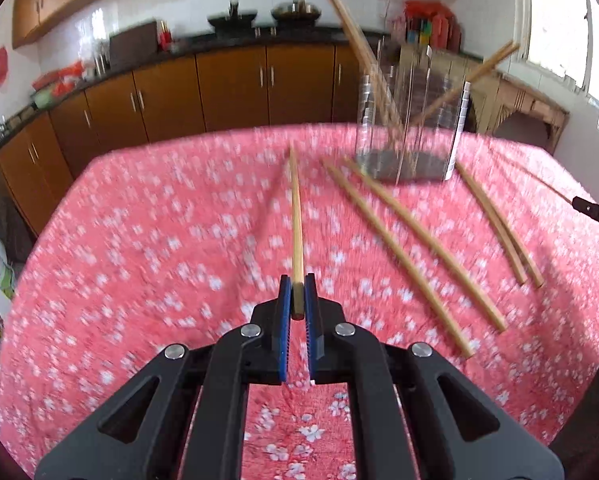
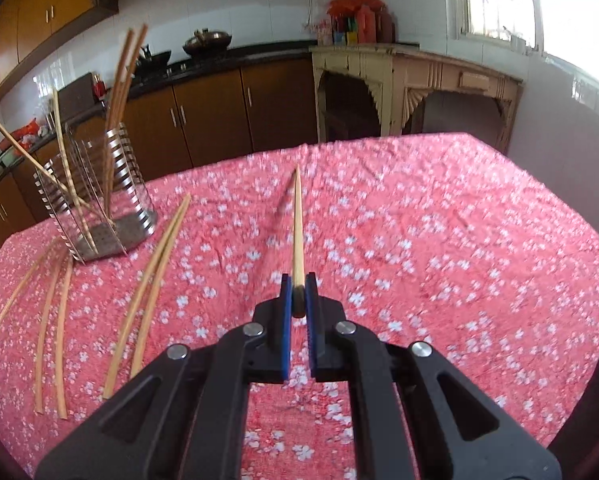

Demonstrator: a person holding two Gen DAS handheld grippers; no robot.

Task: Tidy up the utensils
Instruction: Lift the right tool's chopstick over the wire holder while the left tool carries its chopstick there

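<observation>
My left gripper (image 1: 298, 286) is shut on the near end of a wooden chopstick (image 1: 296, 216) that points ahead over the pink flowered tablecloth (image 1: 159, 240). My right gripper (image 2: 298, 285) is likewise shut on another chopstick (image 2: 297, 224), held above the cloth. A slotted metal utensil holder (image 1: 411, 128) stands at the far right of the left wrist view with chopsticks leaning in it. In the right wrist view that holder (image 2: 95, 196) is at the far left. Several loose chopsticks (image 1: 415, 248) lie on the cloth near the holder. More loose chopsticks (image 2: 151, 280) lie left of my right gripper.
Brown kitchen cabinets (image 1: 235, 84) and a dark counter run behind the table. A cream carved side table (image 2: 411, 84) stands at the back right under a bright window. The tip of the other gripper (image 1: 597, 214) shows at the right edge of the left wrist view.
</observation>
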